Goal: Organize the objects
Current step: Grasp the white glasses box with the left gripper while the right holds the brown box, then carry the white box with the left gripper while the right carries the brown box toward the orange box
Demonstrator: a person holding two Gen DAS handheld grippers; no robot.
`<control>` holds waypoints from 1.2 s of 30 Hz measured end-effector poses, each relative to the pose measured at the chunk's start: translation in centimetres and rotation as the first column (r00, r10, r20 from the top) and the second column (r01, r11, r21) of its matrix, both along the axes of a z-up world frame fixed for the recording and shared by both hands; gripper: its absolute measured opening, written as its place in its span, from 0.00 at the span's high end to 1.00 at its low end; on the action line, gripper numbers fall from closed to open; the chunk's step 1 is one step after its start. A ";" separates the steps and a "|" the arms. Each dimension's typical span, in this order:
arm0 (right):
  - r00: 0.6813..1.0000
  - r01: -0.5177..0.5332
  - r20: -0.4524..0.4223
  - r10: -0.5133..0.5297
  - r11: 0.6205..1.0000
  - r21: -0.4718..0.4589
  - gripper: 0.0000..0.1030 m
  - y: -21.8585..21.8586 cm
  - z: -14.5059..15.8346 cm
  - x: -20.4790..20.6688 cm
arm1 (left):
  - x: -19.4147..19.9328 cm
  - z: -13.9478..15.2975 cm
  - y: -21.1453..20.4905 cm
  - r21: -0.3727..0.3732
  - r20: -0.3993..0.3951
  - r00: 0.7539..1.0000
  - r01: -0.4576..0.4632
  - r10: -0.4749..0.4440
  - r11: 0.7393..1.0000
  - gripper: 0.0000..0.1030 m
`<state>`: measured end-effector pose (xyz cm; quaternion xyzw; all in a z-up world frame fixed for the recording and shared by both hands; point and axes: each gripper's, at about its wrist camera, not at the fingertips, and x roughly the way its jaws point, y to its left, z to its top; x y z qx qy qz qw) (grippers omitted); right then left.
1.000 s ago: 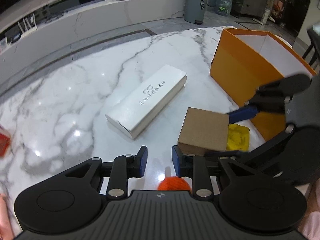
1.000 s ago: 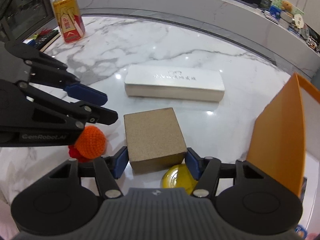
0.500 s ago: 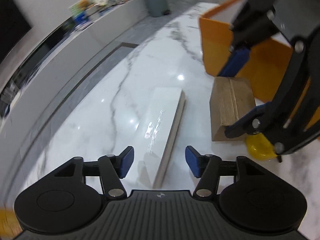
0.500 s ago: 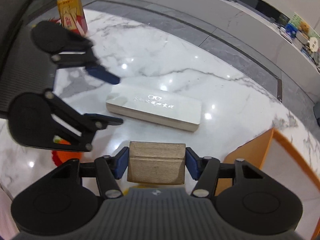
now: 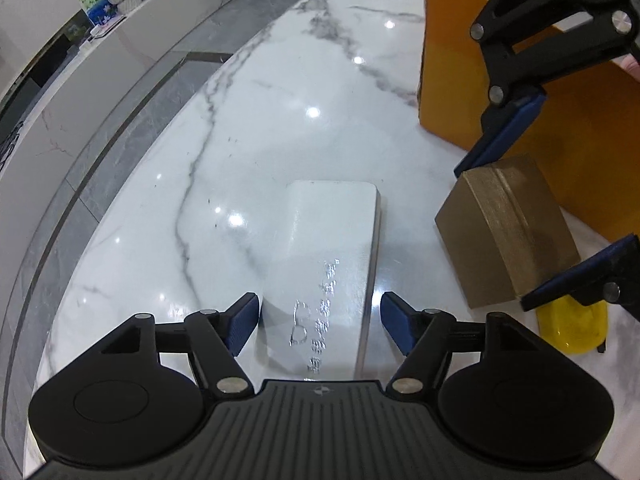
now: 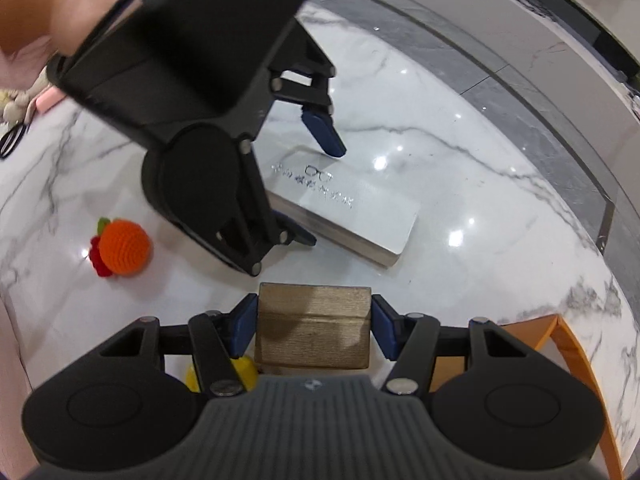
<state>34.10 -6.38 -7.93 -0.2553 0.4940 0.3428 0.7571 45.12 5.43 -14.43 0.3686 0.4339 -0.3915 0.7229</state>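
1. Marble table (image 5: 248,128) carries everything.
2. Orange box (image 5: 448,80) stands open at its far right.
3. White case (image 5: 332,248) lies between the left gripper (image 5: 318,322)'s spread fingers, seemingly not yet touched.
4. Brown carton (image 6: 312,330) sits pinched in the right gripper (image 6: 313,330), tilted beside the orange box.
5. Knitted orange (image 6: 124,246) rests apart.

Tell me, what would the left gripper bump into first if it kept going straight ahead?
Probably the long white rectangular box: it already lies between the open left gripper's blue fingers, lengthwise along their line on the marble table.
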 end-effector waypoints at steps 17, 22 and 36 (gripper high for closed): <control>0.995 -0.096 0.033 0.095 0.995 0.037 0.41 -0.8 1.7 -0.8 | -3.9 1.6 0.7 0.037 0.074 0.996 -0.061 0.058 0.997 0.31; 0.994 -0.087 0.075 0.081 0.992 0.086 0.41 -1.9 4.3 -2.1 | -5.8 4.0 1.0 0.016 0.120 0.991 -0.060 0.057 0.998 0.32; 0.974 -0.066 0.222 0.038 0.990 0.122 0.41 -7.0 12.3 -6.9 | -11.3 11.5 -1.7 -0.027 0.258 0.966 0.013 -0.005 1.000 0.33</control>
